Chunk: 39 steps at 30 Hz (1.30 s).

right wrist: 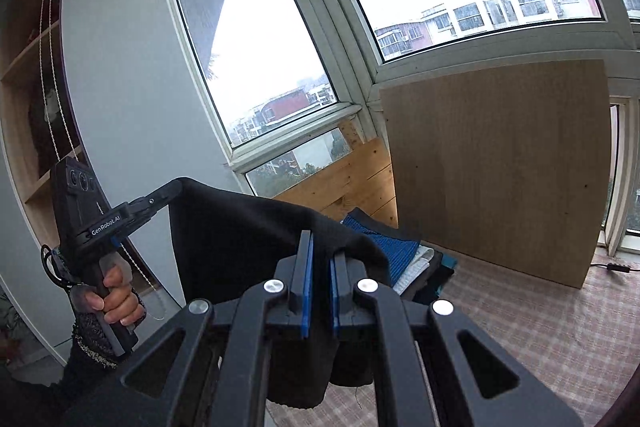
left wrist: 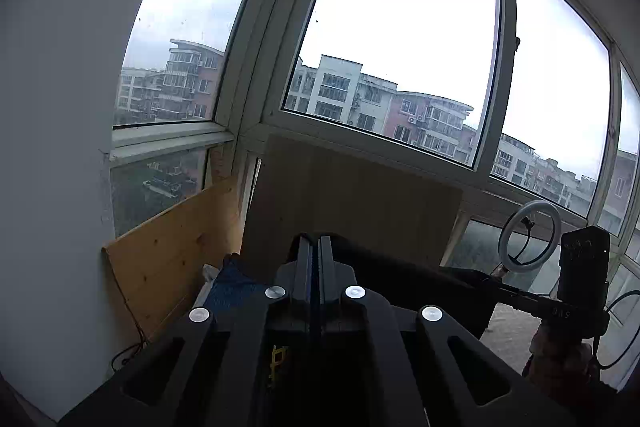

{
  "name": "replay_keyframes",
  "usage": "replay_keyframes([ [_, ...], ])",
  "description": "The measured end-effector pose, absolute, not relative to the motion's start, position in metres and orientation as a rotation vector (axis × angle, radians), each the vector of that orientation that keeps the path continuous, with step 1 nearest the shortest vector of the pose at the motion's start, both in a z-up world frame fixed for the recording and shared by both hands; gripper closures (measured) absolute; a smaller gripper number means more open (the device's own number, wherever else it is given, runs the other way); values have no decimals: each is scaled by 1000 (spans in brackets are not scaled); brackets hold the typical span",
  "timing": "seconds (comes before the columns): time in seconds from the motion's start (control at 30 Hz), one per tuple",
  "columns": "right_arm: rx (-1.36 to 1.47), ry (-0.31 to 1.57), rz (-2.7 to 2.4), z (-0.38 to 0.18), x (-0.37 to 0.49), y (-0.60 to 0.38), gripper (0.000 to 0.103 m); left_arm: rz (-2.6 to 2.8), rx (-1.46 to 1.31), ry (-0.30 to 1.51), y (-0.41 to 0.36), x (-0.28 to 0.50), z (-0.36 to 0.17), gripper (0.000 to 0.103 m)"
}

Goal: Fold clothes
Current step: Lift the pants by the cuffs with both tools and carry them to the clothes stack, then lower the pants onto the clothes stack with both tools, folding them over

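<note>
Garment (right wrist: 248, 239), black, hangs stretched between both claws, lifted above the checked table (right wrist: 540, 327). Left gripper (left wrist: 316, 247) is clamped on its edge; right gripper (right wrist: 320, 259) pinches the other end, fingers slightly parted. Keep the top edge taut, then lower toward 6 o'clock evenly.

Two grippers: the left gripper (right wrist: 176, 187) at left of the right wrist view, the right gripper (right wrist: 320, 259) at bottom centre. One black garment (right wrist: 248, 235) strung between. One pile of folded clothes (right wrist: 404, 259) right of centre. Two wooden boards: a large board (right wrist: 496, 167) at right, a pine board (right wrist: 352, 179) at centre. One ring light (left wrist: 528, 235) at lower right of the left wrist view.
</note>
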State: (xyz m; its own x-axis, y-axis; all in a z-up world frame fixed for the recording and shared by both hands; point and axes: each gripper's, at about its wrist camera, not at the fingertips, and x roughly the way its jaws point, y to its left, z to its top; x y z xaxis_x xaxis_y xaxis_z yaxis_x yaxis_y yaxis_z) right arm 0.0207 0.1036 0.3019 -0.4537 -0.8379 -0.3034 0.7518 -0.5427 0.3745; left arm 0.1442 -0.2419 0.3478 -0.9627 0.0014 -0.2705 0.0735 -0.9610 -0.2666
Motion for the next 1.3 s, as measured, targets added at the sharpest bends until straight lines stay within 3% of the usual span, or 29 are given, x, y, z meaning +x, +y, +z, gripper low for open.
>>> replay_keyframes([
  [0.13, 611, -250, -2058, 287, -6, 66, 96, -3021, 458, 425, -286, 114, 334, 102],
  [0.47, 940, -383, -2095, 209, -158, -12, 96, -2897, 815, 417, -358, -77, 243, 102],
  [0.73, 1186, -338, -2123, 126, -263, -52, 96, -2789, 1006, 205, -356, -180, 174, 102],
  [0.87, 1314, -388, -2015, 98, -295, -57, 95, -2691, 1109, 194, -361, -199, 153, 101],
  [1.0, 1344, -561, -1854, 96, -310, -36, 93, -2664, 1071, 182, -367, -191, 168, 100],
  [1.13, 1267, -507, -1893, 120, -292, -23, 91, -2667, 1023, 198, -376, -175, 188, 100],
  [1.17, 1254, -505, -1890, 125, -288, -22, 89, -2683, 1008, 216, -375, -168, 193, 102],
  [1.27, 1257, -563, -1812, 130, -288, -32, 64, -2813, 1026, 290, -359, -153, 196, 101],
  [1.3, 1268, -543, -1832, 131, -290, -38, 63, -2838, 1055, 286, -353, -153, 192, 101],
])
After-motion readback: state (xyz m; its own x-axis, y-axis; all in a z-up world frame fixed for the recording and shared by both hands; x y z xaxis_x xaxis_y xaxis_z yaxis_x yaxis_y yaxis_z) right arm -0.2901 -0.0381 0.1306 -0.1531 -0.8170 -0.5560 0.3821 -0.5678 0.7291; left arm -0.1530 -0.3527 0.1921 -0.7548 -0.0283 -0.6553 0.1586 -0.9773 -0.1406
